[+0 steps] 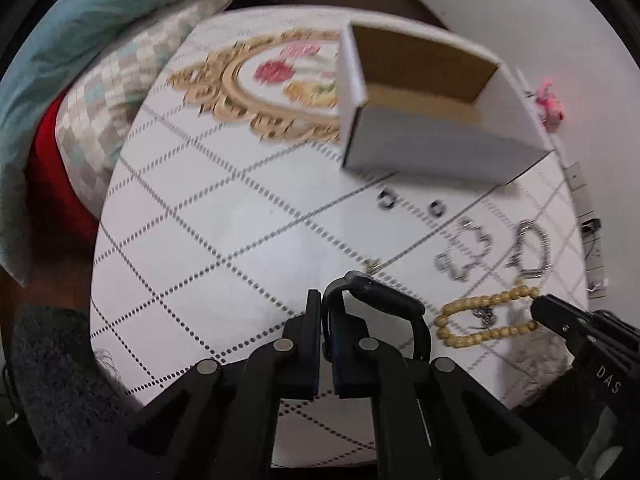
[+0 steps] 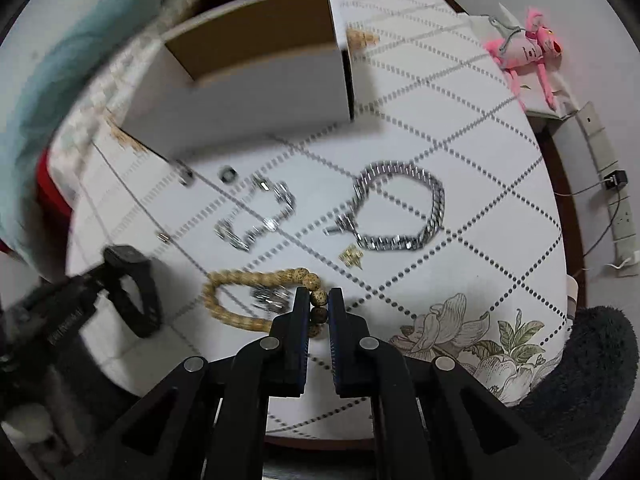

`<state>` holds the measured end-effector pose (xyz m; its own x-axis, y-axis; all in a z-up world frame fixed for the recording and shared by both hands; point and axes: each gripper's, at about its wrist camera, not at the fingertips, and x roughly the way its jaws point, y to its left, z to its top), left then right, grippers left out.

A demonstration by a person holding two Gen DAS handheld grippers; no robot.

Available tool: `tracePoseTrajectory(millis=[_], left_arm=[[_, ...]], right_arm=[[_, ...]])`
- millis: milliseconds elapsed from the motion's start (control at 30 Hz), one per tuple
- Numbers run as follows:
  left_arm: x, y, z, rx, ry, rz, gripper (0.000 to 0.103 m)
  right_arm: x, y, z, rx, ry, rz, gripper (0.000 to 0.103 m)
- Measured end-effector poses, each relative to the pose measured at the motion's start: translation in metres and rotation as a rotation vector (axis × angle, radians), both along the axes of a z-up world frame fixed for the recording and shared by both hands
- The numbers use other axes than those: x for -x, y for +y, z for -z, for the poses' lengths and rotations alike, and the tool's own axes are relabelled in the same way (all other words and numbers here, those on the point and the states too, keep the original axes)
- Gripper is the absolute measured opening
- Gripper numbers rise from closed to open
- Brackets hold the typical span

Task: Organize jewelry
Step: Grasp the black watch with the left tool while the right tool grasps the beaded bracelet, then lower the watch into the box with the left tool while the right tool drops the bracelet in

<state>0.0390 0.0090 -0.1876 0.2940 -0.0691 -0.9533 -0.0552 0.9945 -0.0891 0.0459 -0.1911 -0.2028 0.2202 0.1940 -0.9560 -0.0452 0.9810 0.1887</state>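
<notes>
My left gripper (image 1: 326, 304) is shut on a black watch band (image 1: 380, 300) and holds it over the table; it also shows in the right wrist view (image 2: 132, 292). My right gripper (image 2: 319, 300) is shut on a tan bead bracelet (image 2: 248, 280), which lies on the table; it also shows in the left wrist view (image 1: 488, 316). An open white cardboard box (image 1: 432, 100) stands beyond. A thick silver chain bracelet (image 2: 400, 208), a thinner silver bracelet (image 2: 256, 216), two small rings (image 2: 228, 174) and a small gold piece (image 2: 351, 257) lie on the tablecloth.
The round table has a white dotted-diamond cloth (image 1: 224, 216) with a gold floral print. Pillows and a teal blanket (image 1: 80, 40) lie to the left. A pink plush toy (image 2: 524, 50) and a power strip (image 2: 616, 184) sit at the right. A dark fuzzy seat (image 2: 592, 360) is near.
</notes>
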Motion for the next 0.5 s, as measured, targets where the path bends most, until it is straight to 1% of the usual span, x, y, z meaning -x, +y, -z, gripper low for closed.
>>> tracePoseTrajectory(millis=[67, 167, 200, 267, 300, 333, 433, 500], left_arm=[[0.002, -0.006, -0.017, 0.015, -0.03, 0.017, 0.002], [-0.005, -0.009, -0.04, 0.036, -0.068, 0.031, 0.002], [-0.018, -0.008, -0.045, 0.045, -0.079, 0.033, 0.002], [-0.03, -0.011, -0.065, 0.057, -0.115, 0.044, 0.002], [-0.046, -0.01, -0.065, 0.056, -0.125, 0.047, 0.002], [-0.055, -0.011, -0.074, 0.058, -0.142, 0.05, 0.002], [-0.087, -0.006, -0.084, 0.069, -0.158, 0.05, 0.002], [-0.107, -0.003, -0.084, 0.07, -0.158, 0.05, 0.002]], right_arm=[[-0.001, 0.002, -0.015, -0.026, -0.021, -0.011, 0.009], [-0.012, 0.003, -0.041, -0.058, -0.066, -0.029, 0.009], [-0.018, 0.001, -0.046, -0.064, -0.08, -0.034, 0.009], [-0.025, -0.003, -0.07, -0.086, -0.12, -0.045, 0.009], [-0.029, -0.001, -0.081, -0.095, -0.139, -0.051, 0.009], [-0.037, 0.0, -0.095, -0.107, -0.166, -0.058, 0.009], [-0.056, -0.001, -0.128, -0.125, -0.232, -0.072, 0.009], [-0.077, 0.001, -0.145, -0.129, -0.266, -0.08, 0.009]])
